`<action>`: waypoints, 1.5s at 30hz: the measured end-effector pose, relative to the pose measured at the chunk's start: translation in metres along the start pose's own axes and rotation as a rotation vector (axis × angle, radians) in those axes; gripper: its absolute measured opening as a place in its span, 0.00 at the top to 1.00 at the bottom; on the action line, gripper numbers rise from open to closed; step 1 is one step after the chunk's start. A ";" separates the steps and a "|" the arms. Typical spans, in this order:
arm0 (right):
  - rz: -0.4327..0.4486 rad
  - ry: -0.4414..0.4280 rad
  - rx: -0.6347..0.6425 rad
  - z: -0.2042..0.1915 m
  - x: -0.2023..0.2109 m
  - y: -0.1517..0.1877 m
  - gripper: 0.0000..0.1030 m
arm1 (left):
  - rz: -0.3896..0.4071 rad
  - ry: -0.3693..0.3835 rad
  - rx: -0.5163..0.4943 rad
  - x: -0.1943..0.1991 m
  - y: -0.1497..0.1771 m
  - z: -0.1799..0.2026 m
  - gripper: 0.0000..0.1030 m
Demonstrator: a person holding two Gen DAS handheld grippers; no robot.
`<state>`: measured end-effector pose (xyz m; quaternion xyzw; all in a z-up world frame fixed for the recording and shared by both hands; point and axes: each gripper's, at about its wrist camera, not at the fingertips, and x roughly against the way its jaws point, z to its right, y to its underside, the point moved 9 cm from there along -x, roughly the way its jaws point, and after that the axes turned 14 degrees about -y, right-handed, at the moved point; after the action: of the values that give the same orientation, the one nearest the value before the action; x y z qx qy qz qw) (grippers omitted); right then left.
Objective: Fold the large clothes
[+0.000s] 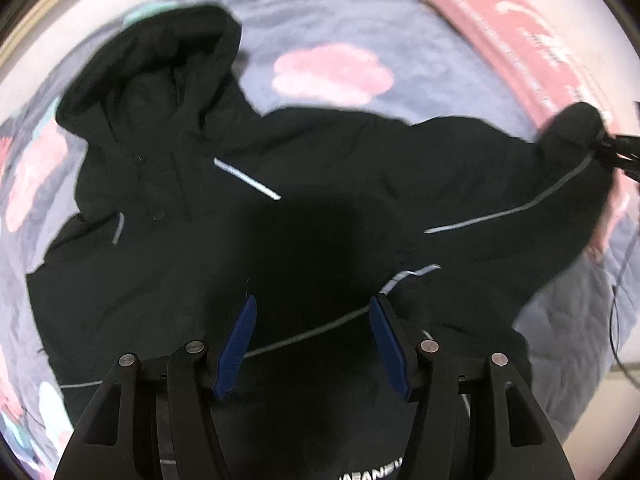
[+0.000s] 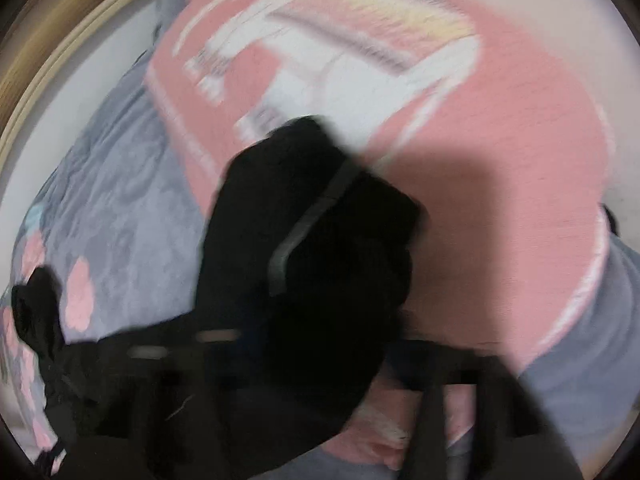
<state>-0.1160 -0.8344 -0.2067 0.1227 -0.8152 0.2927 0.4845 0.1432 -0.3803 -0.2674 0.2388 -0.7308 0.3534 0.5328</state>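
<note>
The left claw [image 1: 312,344] is spread wide, its blue fingertips [image 1: 240,344] apart and holding nothing, poised over the lower body of the black jacket [image 1: 224,240]. The jacket lies face up on a grey flowered bedspread [image 1: 328,24], hood [image 1: 160,64] toward the far left, grey stripes across chest and sleeve. The right claw [image 1: 612,148] is closed on the cuff of the sleeve [image 2: 320,248], lifted clear of the bedspread; in the right wrist view the fingers are hidden by the bunched black fabric and blur. A pink blanket [image 2: 500,160] lies beyond the sleeve.
</note>
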 end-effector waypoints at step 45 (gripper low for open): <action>-0.222 -0.308 0.907 -0.552 -0.042 0.350 0.89 | 0.121 -0.048 0.473 0.043 0.142 -0.267 0.42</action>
<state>0.1322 -0.2300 -0.1704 0.4494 -0.6496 0.5432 0.2845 0.1895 -0.0828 -0.2146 0.3213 -0.6531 0.5402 0.4224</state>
